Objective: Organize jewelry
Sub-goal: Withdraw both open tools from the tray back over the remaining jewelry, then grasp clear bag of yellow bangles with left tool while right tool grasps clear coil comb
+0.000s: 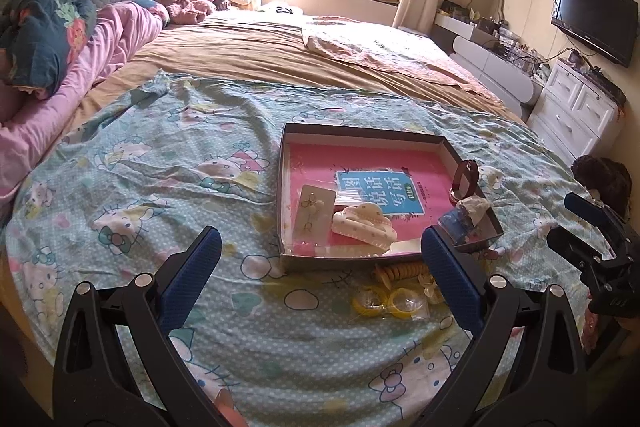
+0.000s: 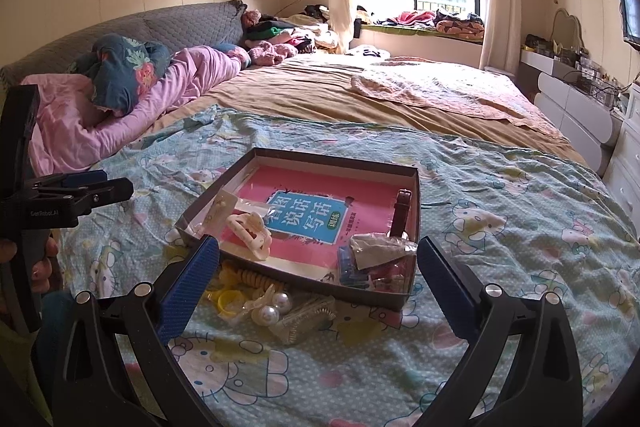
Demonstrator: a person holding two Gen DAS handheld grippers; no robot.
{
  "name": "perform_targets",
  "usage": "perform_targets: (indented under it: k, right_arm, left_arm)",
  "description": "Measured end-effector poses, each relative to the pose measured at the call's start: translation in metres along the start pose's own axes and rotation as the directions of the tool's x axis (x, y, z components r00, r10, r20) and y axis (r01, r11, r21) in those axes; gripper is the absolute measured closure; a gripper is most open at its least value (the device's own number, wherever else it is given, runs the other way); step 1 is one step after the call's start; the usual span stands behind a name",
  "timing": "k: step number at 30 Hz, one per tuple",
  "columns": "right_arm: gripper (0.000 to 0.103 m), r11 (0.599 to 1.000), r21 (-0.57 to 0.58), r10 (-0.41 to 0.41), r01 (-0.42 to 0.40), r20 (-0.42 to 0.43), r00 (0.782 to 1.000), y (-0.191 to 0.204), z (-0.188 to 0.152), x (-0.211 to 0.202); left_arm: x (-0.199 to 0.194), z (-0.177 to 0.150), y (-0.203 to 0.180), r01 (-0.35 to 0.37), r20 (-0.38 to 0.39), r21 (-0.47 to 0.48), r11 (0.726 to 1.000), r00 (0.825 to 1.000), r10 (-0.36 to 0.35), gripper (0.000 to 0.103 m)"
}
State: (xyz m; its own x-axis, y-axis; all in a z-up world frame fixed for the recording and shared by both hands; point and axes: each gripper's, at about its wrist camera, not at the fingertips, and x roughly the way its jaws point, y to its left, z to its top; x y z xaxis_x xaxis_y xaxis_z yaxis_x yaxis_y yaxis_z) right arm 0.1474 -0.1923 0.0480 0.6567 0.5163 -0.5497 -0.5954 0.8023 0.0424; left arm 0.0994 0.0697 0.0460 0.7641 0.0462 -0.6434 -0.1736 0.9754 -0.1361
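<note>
A shallow dark box point(image 1: 362, 131) point(image 2: 416, 203) lies on the Hello Kitty sheet with a pink book point(image 1: 372, 163) point(image 2: 304, 187) in its bottom. In it are a cream hair claw point(image 1: 364, 227) point(image 2: 252, 231), an earring card point(image 1: 314, 211), a brown-strap watch point(image 1: 466, 181) point(image 2: 400, 215) and small packets point(image 2: 376, 251). In front of the box lie yellow rings point(image 1: 386, 301) point(image 2: 226, 301), a beige coil tie point(image 1: 400, 271), pearl pieces point(image 2: 274, 309) and a comb clip point(image 2: 306, 321). My left gripper point(image 1: 322, 255) and right gripper point(image 2: 318, 259) are both open and empty, just short of the box.
The bed stretches back to a grey headboard point(image 2: 180, 23), with pink bedding point(image 1: 100, 55) at the left. White drawers point(image 1: 576, 107) and a TV point(image 1: 596, 19) stand at the right. The other gripper shows at each view's edge point(image 1: 596, 251) point(image 2: 60, 199).
</note>
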Motion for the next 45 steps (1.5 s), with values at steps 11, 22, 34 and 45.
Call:
perform_targets:
  k: [11, 22, 34, 45]
  right_arm:
    - [0.004, 1.000, -0.017, -0.003, 0.002, -0.068, 0.998, 0.005, -0.021, 0.000]
    - [0.004, 0.999, -0.030, 0.008, -0.012, -0.133, 0.991, 0.008, -0.043, 0.012]
    - [0.004, 1.000, -0.012, 0.012, -0.015, -0.209, 0.978, -0.003, -0.069, 0.032]
    - [0.004, 1.000, -0.003, 0.001, -0.002, -0.246, 0.969, -0.019, -0.081, 0.054]
  left_arm:
    - [0.003, -0.021, -0.010, 0.006, -0.041, 0.042, 0.999, 0.999, -0.004, 0.009]
    - [0.023, -0.041, -0.021, 0.017, -0.113, 0.087, 0.996, 0.994, -0.007, 0.009]
    - [0.053, -0.067, -0.036, 0.058, -0.214, 0.132, 0.990, 0.976, -0.029, 0.009]
    - [0.067, -0.078, -0.052, 0.075, -0.256, 0.171, 0.982, 0.966, -0.029, 0.010]
